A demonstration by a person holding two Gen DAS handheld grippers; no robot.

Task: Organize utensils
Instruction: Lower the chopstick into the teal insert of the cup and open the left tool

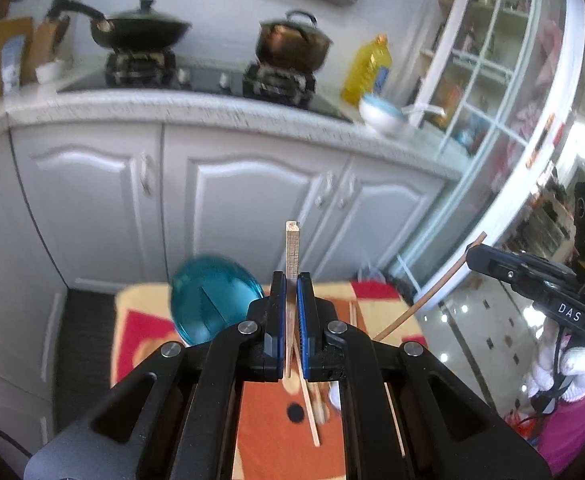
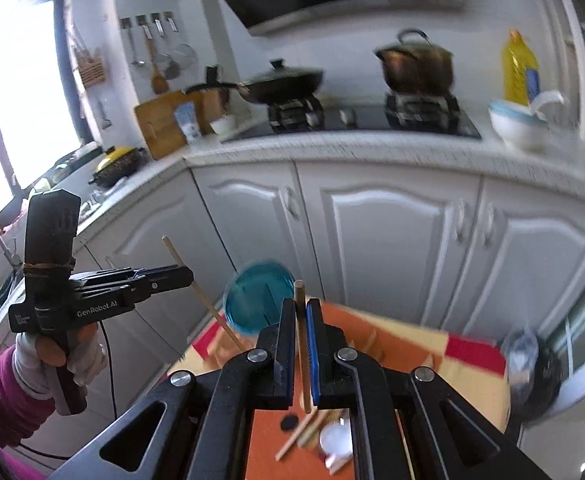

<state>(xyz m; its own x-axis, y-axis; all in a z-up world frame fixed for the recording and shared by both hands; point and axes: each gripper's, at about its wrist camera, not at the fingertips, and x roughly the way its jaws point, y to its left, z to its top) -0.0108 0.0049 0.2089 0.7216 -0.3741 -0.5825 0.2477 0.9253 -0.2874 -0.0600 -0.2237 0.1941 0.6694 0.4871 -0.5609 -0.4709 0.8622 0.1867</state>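
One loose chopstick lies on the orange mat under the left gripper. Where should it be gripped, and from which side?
Probably at mid-shaft, coming straight down from above with the jaws set across its length. The loose chopstick lies flat on the orange mat, thin and long, so only its two narrow sides offer a hold.

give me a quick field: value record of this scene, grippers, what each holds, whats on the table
left gripper: shut on a square-ended wooden chopstick, standing upright between the blue pads
right gripper: shut on a round-tipped wooden chopstick, also upright
container: teal translucent plastic cup, at the far side of the table
table: orange, red and yellow patterned cloth
loose items: more wooden chopsticks lying on the cloth below the grippers
background: white kitchen cabinets, black lidded wok on the stove
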